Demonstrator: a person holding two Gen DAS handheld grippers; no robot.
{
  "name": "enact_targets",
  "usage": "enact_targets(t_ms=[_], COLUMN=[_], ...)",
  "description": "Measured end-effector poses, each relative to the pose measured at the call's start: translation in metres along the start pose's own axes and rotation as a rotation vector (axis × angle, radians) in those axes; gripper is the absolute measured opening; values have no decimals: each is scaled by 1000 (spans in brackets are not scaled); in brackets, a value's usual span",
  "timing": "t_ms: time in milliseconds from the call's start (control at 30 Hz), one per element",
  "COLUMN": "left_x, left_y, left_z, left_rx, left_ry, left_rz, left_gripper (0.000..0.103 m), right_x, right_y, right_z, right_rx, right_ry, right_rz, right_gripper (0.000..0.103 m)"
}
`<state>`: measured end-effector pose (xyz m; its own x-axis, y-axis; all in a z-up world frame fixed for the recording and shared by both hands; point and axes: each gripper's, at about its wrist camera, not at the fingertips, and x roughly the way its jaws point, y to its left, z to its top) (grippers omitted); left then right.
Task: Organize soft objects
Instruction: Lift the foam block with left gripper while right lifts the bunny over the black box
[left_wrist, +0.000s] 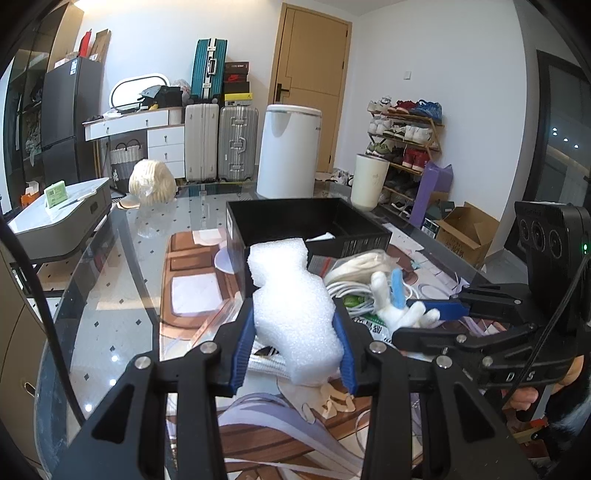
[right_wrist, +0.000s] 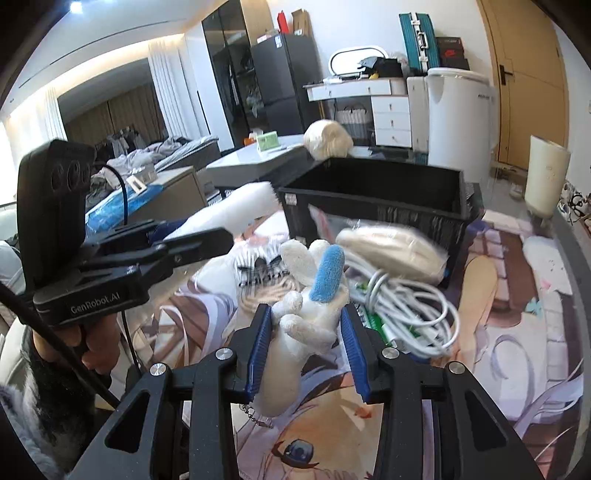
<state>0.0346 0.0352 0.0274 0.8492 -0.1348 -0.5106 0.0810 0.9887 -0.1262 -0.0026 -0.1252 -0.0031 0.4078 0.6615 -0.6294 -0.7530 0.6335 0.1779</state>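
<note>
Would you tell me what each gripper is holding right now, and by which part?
The left gripper grips the white foam piece at its near end. The right gripper grips the plush rabbit around its body, ears pointing away.

The white foam block is looking bubbly and matt. The plush rabbit is showing fuzzy cloth. The desk is shining as glossy glass, and the black box is appearing matt, smooth plastic.
</note>
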Motion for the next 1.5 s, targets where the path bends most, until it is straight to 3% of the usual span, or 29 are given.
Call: enact_targets(t_ms=[800,1500], left_x=[-4,15], left_y=[-15,-7], left_z=[47,76], left_rx=[60,34], left_ry=[-78,-99], left_rz=[82,124], left_gripper=[38,39], right_x=[-54,-46], right_y=[-30,-44], right_z=[56,99], right_rx=[17,-3], right_ry=[-223,-266], right_rz=[-46,-76], right_gripper=[38,38])
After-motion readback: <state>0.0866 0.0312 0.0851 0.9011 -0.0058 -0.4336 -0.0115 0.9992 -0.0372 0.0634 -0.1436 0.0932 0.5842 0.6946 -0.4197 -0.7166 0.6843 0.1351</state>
